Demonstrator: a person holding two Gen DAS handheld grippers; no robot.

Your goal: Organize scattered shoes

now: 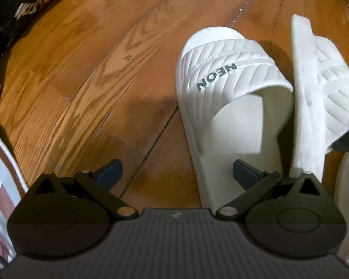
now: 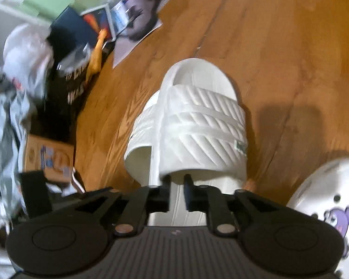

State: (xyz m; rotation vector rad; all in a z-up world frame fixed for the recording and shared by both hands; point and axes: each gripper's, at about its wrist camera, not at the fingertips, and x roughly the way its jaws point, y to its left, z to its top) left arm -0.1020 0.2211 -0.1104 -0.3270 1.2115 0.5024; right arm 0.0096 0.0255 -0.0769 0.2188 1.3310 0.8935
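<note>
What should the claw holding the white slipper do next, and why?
Probably lower it flat next to its partner. The right gripper is shut on the tilted slide, which stands on edge beside the NEON slide lying flat on the floor. The left gripper is open, holding nothing.

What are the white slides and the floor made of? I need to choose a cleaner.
White slides: apparently moulded foam or rubber, matte, with ribs pressed into the strap and no stitching. Floor: wood-grain boards with seams and a slight sheen; solid or laminate is unclear.
</note>
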